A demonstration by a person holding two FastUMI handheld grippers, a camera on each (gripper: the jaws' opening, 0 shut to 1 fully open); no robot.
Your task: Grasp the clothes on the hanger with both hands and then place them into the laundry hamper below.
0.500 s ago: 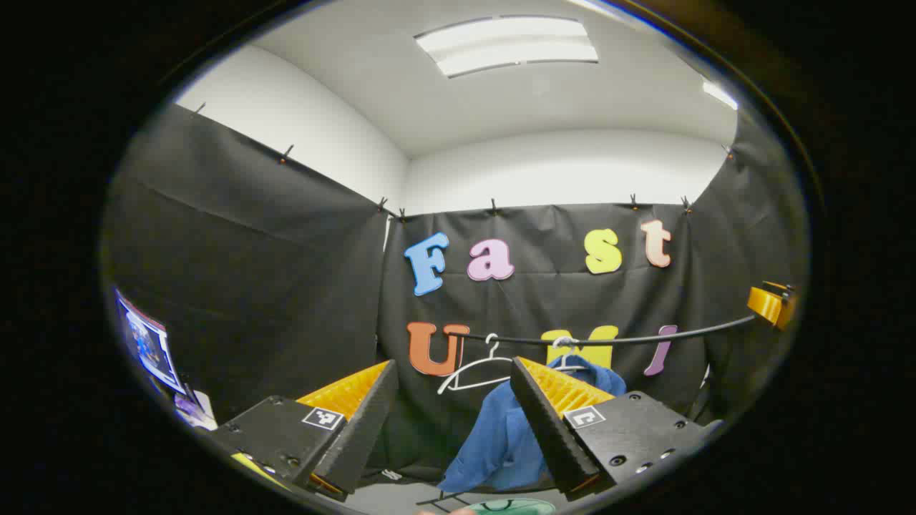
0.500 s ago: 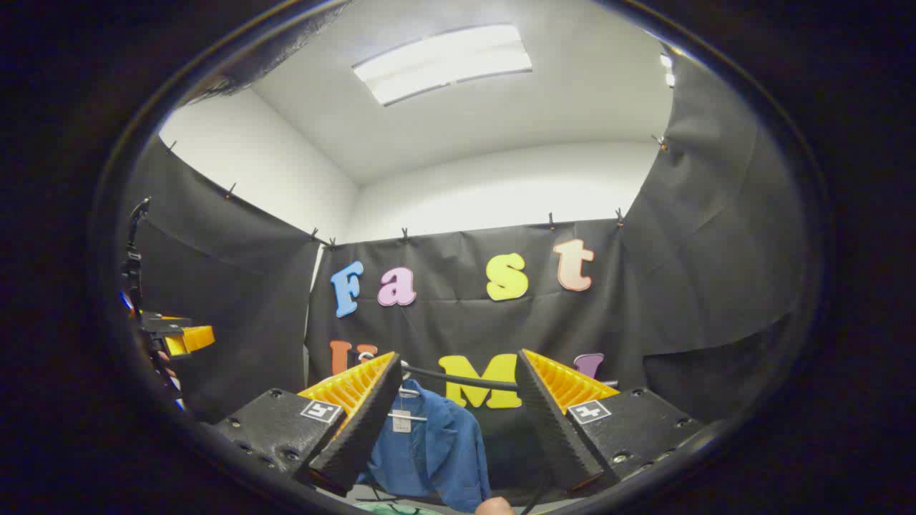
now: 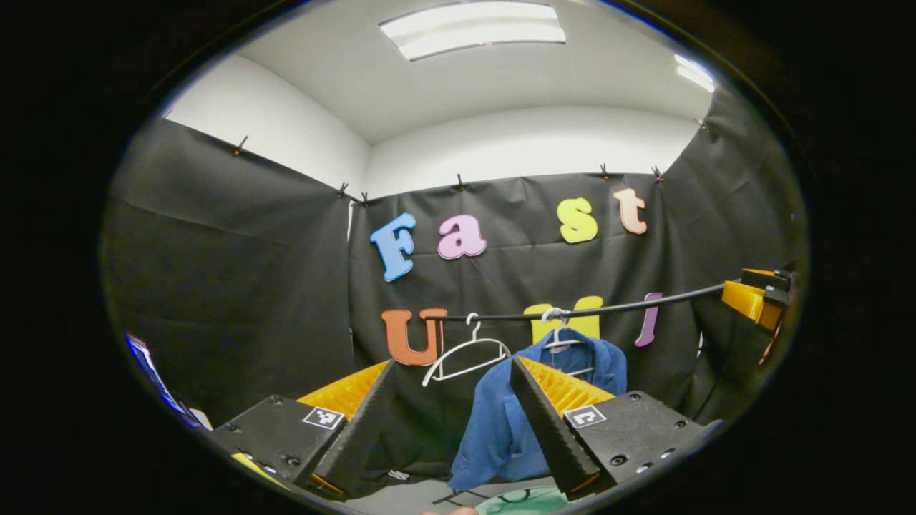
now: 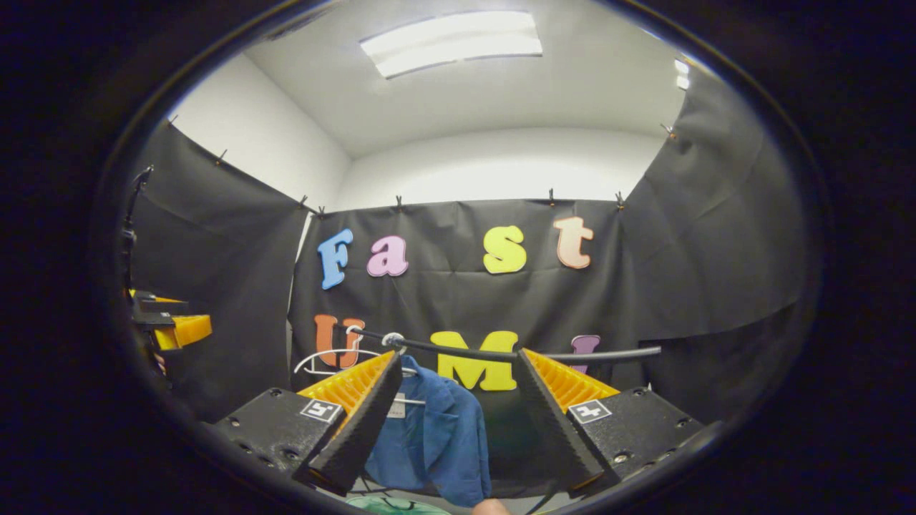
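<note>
From my left gripper view, the blue shirt (image 3: 512, 422) hangs on a white hanger (image 3: 560, 342) from the black rail (image 3: 572, 312), right of centre in the frame, and my own right-hand finger covers part of its front, so I cannot see the whole garment. At the very bottom edge a green rim of the laundry hamper (image 3: 529, 503) peeks out, cut off by the frame, so its shape is hard to read. A second, empty hanger (image 3: 461, 354) hangs on the rail just left of the shirt. At the far right edge I see part of the other gripper, too cropped to judge. My left gripper (image 3: 447, 422) has its fingers spread wide with nothing between them and touching nothing; the shirt lies beyond them. In the right gripper view the shirt (image 4: 444, 443) sits low at centre, its lower hem cut off and its left side hidden behind a finger; the hamper (image 4: 390, 505) is a thin green sliver at the bottom. The right gripper (image 4: 458, 422) is likewise wide apart and empty, clear of the cloth. The rail (image 4: 501, 353) runs across just above the fingertips.
</note>
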